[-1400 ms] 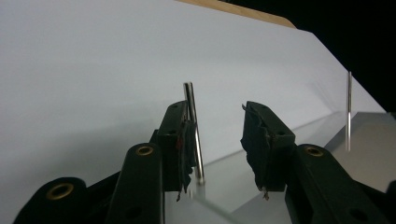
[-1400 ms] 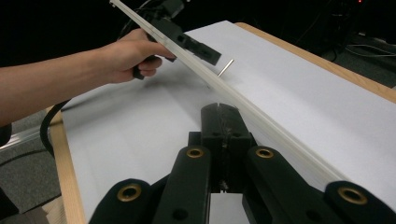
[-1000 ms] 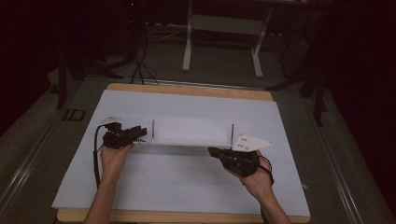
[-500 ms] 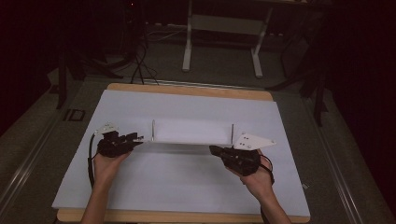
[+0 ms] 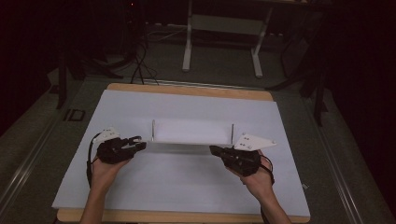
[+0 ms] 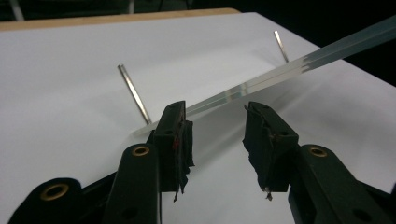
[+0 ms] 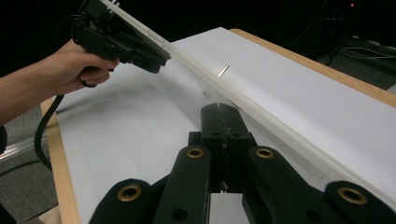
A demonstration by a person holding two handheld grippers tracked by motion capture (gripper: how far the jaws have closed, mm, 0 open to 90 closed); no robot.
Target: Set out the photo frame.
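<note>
A clear panel (image 5: 191,131) stands on edge mid-table (image 5: 187,186), its long axis running left to right between two thin metal pins (image 5: 152,130), just beyond both grippers. The left gripper (image 5: 135,142) sits nearer its end, jaws spread wide with the near edge just ahead of them. The right gripper (image 5: 215,150) is pinched closed on nothing.
</note>
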